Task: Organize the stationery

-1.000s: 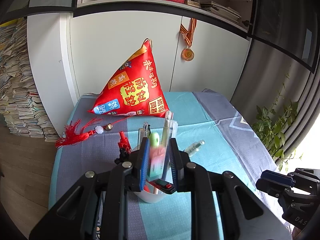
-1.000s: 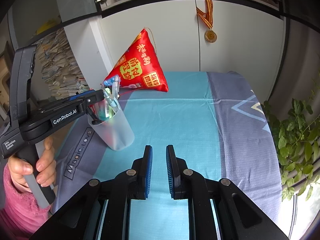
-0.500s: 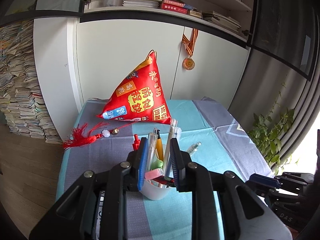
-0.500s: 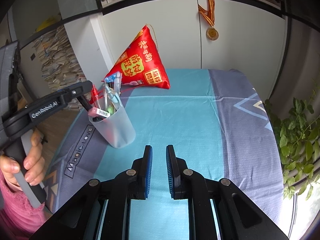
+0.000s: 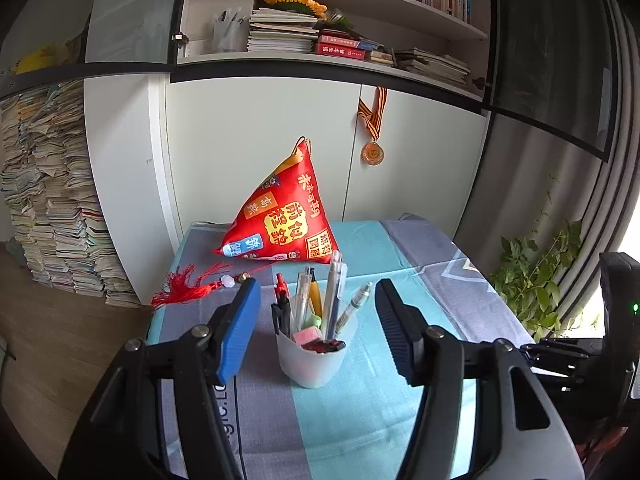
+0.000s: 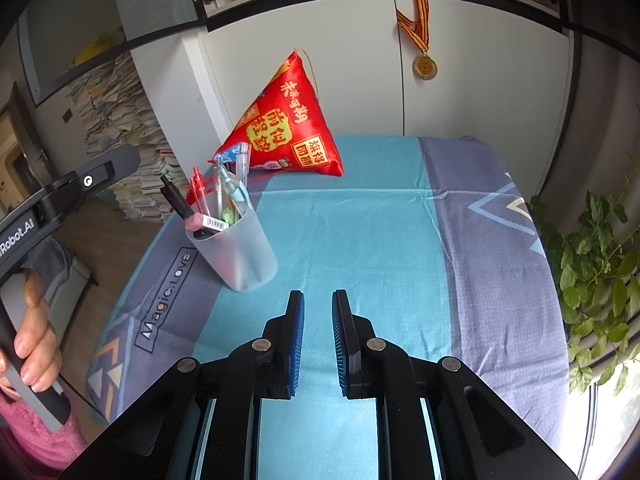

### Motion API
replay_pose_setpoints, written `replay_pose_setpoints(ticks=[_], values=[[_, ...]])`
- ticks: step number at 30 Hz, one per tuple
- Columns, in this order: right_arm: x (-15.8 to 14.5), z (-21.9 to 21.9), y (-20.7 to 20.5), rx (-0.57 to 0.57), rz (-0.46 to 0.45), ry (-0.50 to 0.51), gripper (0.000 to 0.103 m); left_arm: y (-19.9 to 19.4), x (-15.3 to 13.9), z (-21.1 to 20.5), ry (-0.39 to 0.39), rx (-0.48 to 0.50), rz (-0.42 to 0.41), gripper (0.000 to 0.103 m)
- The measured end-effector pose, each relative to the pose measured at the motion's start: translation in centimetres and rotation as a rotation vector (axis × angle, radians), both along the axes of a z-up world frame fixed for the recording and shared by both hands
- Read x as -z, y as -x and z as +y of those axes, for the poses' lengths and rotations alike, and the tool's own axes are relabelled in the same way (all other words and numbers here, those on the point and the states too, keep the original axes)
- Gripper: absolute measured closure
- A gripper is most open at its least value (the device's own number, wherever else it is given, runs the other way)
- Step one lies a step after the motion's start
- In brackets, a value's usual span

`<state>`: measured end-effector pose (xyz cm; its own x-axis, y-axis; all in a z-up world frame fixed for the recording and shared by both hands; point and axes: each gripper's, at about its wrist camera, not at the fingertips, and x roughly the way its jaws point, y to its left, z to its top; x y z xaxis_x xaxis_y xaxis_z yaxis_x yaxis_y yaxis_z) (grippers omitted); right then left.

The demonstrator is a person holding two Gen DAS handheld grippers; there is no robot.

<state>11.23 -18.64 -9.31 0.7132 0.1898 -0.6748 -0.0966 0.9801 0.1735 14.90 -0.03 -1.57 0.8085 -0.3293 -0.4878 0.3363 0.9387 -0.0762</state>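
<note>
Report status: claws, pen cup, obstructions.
Left claw just opened, empty. Right claw shut, empty. Frosted plastic pen cup upright, full of pens. Red pyramid cushion behind, clear.

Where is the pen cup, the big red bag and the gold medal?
pen cup (image 5: pixel 310 364): left wrist view, on its frosted front wall.
big red bag (image 5: pixel 286 218): left wrist view, on its printed front face.
gold medal (image 6: pixel 425 67): right wrist view, on the round disc.

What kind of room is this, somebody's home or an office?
Most likely a home study. Open bookshelves run above white cupboards, a medal hangs on a cupboard door, tall stacks of booklets stand on the wooden floor, and a pen cup sits on a cloth-covered table.
</note>
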Motion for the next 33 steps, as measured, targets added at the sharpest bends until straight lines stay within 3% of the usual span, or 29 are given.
replay_pose_setpoints(ticks=[11,25,26,28,30,33], values=[[-2.0,0.2,2.5,0.046,-0.046,0.022,0.088,5.0,-0.2,-1.1,-0.063,0.014,-0.069,0.025],[-7.0,0.5,10.4,0.172,-0.218,0.081,0.088,12.5,-2.5,-0.1,-0.051,0.019,-0.199,0.013],[-7.4,0.6,10.9,0.174,-0.23,0.083,0.086,13.0,-2.7,-0.1,-0.049,0.019,-0.207,0.01],[-8.1,0.9,12.1,0.175,-0.256,0.091,0.07,13.9,-3.1,0.1,-0.04,0.018,-0.222,0.008],[-9.0,1.2,13.5,0.181,-0.295,0.098,0.06,14.6,-3.4,0.3,-0.029,0.017,-0.236,0.007],[-9.9,1.3,15.0,0.192,-0.322,0.114,0.06,15.6,-3.8,0.4,-0.015,0.008,-0.249,0.006]])
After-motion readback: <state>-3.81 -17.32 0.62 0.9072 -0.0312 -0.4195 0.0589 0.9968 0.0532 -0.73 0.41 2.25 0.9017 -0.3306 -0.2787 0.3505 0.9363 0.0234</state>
